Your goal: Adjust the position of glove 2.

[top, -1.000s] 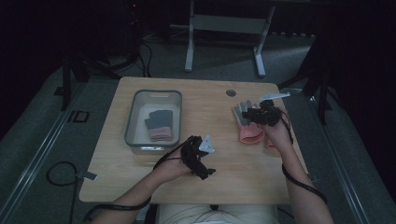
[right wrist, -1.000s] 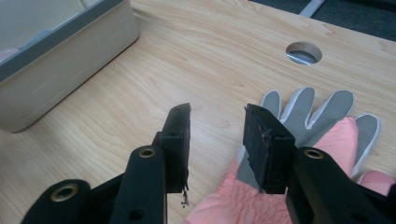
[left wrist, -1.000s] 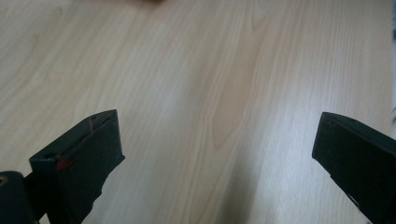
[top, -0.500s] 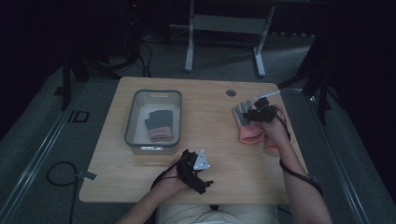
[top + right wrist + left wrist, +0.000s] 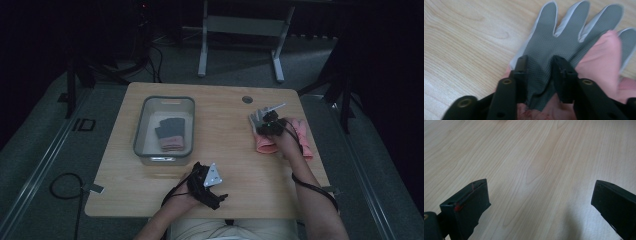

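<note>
- The right gripper [image 5: 539,75] has just been closing its fingers [image 5: 521,75] on a grey glove [image 5: 564,32]; the glove's cuff is bunched between the two pads, which press on it from either side.
- The grey glove lies palm-up on a pile of pink gloves [image 5: 600,62] at the right side of the wooden worktop [image 5: 225,150] — its four fingers spread flat, pointing away from the gripper.
- In the high view the right gripper [image 5: 272,127] sits over that pile [image 5: 265,145], near the worktop's right edge.
- The left gripper [image 5: 210,187] rests low at the near edge of the worktop, its fingers [image 5: 466,207] standing wide apart with bare wood between them.
- A grey bin [image 5: 145,125] stands on the left half of the worktop — a dark glove and a pink one inside it.
</note>
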A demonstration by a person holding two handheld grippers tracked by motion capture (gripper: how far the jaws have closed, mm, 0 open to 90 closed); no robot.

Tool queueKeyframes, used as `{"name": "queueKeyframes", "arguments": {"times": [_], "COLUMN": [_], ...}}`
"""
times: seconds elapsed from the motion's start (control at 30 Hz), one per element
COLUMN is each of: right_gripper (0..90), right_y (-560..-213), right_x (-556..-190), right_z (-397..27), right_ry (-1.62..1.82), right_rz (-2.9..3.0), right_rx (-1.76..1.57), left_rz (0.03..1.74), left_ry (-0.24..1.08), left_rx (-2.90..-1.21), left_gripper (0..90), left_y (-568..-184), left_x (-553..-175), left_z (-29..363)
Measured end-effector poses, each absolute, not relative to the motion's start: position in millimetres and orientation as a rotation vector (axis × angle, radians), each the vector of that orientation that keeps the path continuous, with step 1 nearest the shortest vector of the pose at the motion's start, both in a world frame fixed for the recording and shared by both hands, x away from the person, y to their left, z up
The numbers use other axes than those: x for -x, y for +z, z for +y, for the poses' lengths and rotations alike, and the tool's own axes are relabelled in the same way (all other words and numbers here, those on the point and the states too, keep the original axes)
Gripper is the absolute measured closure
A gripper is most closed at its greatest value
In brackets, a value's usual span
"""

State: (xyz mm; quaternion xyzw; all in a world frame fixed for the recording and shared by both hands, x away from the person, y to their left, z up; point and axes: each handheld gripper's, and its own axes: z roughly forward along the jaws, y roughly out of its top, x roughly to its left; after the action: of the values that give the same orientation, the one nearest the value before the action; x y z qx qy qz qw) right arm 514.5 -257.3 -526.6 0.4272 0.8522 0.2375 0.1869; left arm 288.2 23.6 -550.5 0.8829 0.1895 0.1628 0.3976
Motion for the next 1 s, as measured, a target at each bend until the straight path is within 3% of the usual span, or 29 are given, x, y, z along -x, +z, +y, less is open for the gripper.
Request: {"name": "queueKeyframes", "arguments": {"times": [0.33,0.57,1.0], "right_gripper": [84.7,87.8,88.5], "right_y": [-529.9,-512.0,-435.7], "right_x": [-517.2,-506.1,-422.3], "right_z": [-265.6,-265.9,-227.6], "right_ry": [0.781,0.858,1.056], "right_rz": [2.336,2.310,2.207], "right_rx": [-1.442,-1.486,-1.363], "left_rz": [0.462,0.452,0.469], "left_ry": [0.390,0.363,0.367], "left_rx": [-2.250,-2.269,-2.243], "left_gripper": [1.3,1.3,1.3], "left_y": [-559.9,-564.4,-564.7], "left_x": [-286.7,-286.3,-285.2], "left_z": [20.4,17.5,19.5]}}
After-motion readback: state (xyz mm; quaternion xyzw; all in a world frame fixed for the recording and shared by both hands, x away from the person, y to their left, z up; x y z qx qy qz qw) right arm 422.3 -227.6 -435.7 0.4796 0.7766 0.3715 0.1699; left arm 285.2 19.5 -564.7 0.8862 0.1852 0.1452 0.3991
